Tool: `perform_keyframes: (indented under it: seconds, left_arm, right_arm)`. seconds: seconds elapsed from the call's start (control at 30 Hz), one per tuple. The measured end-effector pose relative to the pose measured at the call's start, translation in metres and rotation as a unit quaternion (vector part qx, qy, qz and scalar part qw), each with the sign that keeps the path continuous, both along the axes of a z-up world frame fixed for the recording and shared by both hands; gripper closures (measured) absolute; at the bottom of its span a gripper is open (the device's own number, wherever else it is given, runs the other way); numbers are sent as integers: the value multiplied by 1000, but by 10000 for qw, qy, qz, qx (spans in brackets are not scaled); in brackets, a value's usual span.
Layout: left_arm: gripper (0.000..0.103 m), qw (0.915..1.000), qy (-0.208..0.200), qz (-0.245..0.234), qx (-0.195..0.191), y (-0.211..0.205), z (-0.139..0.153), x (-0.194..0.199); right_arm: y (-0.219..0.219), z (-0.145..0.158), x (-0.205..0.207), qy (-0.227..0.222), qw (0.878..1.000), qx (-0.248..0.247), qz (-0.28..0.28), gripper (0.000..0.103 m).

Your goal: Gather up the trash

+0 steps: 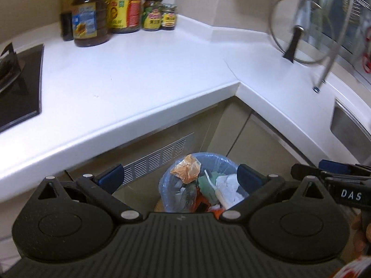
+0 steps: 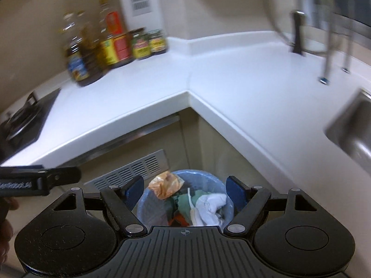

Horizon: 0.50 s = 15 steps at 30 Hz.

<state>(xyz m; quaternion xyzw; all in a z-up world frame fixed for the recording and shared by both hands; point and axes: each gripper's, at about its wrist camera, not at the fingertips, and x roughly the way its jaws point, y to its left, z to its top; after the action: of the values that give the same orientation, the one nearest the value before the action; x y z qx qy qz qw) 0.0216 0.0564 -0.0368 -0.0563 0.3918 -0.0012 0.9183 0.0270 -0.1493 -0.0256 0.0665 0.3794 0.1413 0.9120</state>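
Below, the trash bin point(image 1: 171, 194) sits on the floor in the counter point(image 1: 139, 88) corner, full of wrappers; both the left gripper point(image 1: 180, 176) and right gripper point(image 2: 183, 188) hang spread and empty above it.

The white L-shaped kitchen countertop point(image 1: 143, 74) wraps an inner corner. Left of that corner a black glass hob point(image 1: 20, 88) is set into it, and behind the corner, against the wall, stand dark and amber oil bottles point(image 1: 90, 18) with two yellow-labelled jars point(image 1: 160, 14). Right of the corner a glass pan lid point(image 1: 299, 30) stands upright in a metal rack, near a steel sink point(image 1: 347, 125).
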Motion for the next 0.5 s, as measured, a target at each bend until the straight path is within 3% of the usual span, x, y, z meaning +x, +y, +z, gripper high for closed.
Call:
perform_keyframes:
  seconds: [0.2, 0.5]
  left_arm:
    - [1, 9992, 54, -345, 187, 6, 2, -22]
    - [1, 9995, -28, -264, 149, -3, 10, -39]
  right_arm:
    - [13, 6, -40, 59, 9991, -117, -406, 20]
    - [15, 10, -48, 155, 9985, -398, -342, 18]
